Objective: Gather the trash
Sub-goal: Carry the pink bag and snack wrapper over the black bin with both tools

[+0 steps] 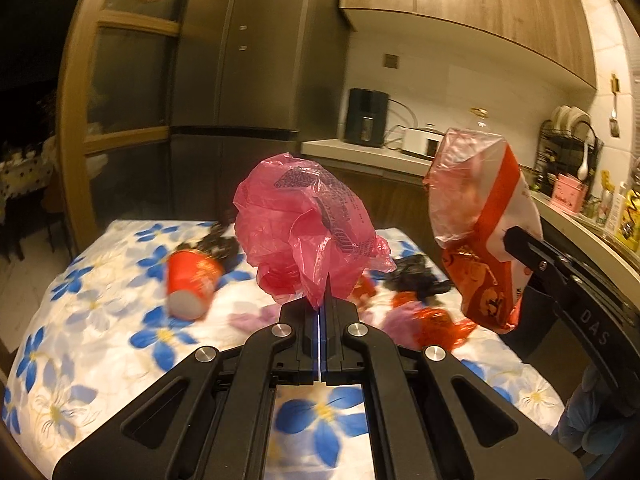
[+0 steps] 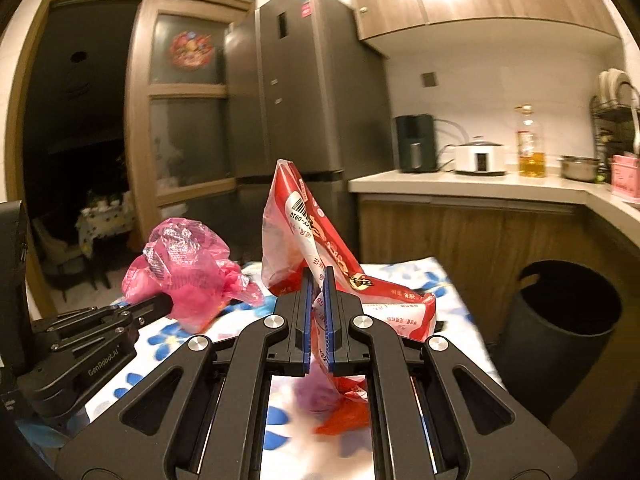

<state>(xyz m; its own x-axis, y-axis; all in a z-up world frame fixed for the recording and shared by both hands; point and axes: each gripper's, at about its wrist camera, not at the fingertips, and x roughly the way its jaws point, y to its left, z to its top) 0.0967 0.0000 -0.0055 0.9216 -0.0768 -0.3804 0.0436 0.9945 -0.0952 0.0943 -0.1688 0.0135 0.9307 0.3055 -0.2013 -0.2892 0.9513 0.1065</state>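
Observation:
My left gripper (image 1: 323, 300) is shut on a crumpled pink plastic bag (image 1: 308, 232) and holds it up above the table; the bag also shows in the right wrist view (image 2: 188, 268). My right gripper (image 2: 319, 280) is shut on a red and white snack wrapper (image 2: 304, 236), held up in the air; the wrapper also shows in the left wrist view (image 1: 480, 232). On the flowered tablecloth (image 1: 100, 340) lie a red paper cup (image 1: 190, 282) on its side, black crumpled wrappers (image 1: 416, 276) and a red foil wrapper (image 1: 436, 326).
A dark round trash bin (image 2: 560, 344) stands on the floor right of the table. A fridge (image 2: 304, 92) and a kitchen counter (image 2: 460, 184) with appliances are behind. A doorway (image 2: 76, 140) opens at the left.

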